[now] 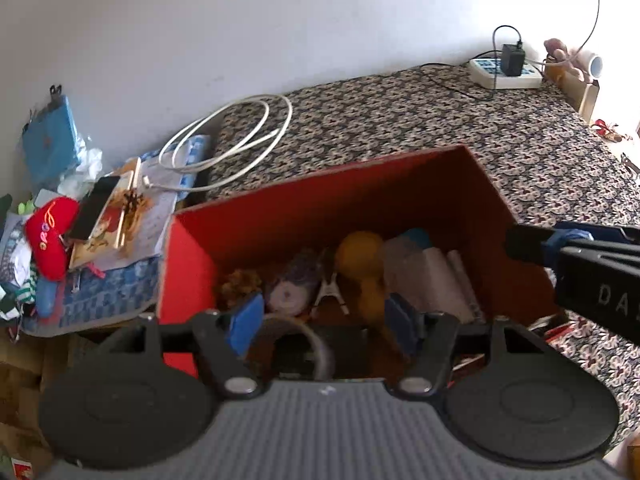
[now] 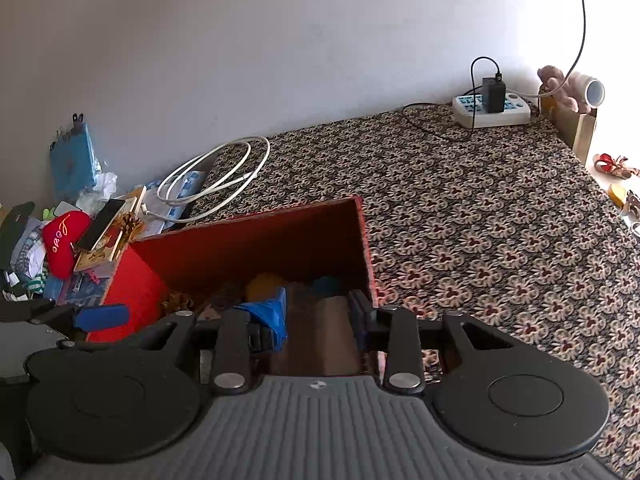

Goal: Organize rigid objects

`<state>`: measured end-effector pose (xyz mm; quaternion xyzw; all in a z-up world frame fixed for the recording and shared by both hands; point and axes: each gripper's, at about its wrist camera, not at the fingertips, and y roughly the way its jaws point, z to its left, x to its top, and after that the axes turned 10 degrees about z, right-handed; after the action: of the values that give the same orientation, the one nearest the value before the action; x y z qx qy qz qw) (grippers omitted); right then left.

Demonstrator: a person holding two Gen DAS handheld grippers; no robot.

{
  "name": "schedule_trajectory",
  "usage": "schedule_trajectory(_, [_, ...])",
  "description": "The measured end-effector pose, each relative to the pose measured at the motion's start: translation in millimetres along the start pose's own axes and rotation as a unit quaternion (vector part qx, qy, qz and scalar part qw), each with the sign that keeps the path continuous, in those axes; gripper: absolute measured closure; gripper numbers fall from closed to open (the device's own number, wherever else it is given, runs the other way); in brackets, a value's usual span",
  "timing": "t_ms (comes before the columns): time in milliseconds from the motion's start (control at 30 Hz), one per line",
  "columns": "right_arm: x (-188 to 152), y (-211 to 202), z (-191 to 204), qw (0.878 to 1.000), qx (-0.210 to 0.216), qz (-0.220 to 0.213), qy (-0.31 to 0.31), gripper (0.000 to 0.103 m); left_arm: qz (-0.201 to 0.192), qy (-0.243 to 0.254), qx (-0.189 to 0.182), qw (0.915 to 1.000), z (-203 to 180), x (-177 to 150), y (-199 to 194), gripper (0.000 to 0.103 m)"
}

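Both grippers hang over the red box (image 1: 320,208) on the patterned cloth (image 2: 480,220): left gripper (image 1: 326,320) wide open, empty; right gripper (image 2: 320,316) parted, nothing gripped. Small items fill the box.

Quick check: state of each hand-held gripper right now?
Left hand-held gripper: open, holding nothing, above the red box.
Right hand-held gripper: open, holding nothing.

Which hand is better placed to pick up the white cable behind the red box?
Left, probably: the white cable lies past the red box's left corner, on the left gripper's side, jaws open and empty.
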<state>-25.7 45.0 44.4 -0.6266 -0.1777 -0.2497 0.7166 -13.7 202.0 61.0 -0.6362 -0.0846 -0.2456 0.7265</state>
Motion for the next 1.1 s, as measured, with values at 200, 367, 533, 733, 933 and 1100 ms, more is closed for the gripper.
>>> schedule_trajectory(200, [-0.7,10.9,15.6,1.0,0.006,0.007,0.007,0.086,0.004,-0.013,0.003,0.9999,23.9,-3.7,10.3,0.036])
schedule_trajectory(367, [-0.9,21.6,28.8,1.0,0.012,0.02,-0.015,0.085,0.004,-0.033,0.008,0.9994,34.8,-6.0,16.2,0.035])
schedule_trajectory(533, [2.4,28.3,32.6,0.999,0.02,0.026,-0.035,0.085,0.016,-0.059,0.003,0.9981,41.4,-5.1,25.2,0.035])
schedule_trajectory(733, [3.6,42.7,32.4,0.998,0.019,0.029,-0.045,0.085,0.007,-0.069,0.015,0.9975,42.7,-5.3,31.6,0.035])
schedule_trajectory(933, [-0.6,61.0,33.7,0.998,0.023,0.023,-0.051,0.084,0.008,-0.072,0.02,0.9972,45.2,-3.8,47.1,0.035])
schedule_trajectory(1100, [-3.2,73.4,31.6,0.999,0.012,0.013,-0.046,0.084,0.018,-0.063,0.018,0.9977,44.7,-3.5,62.4,0.035])
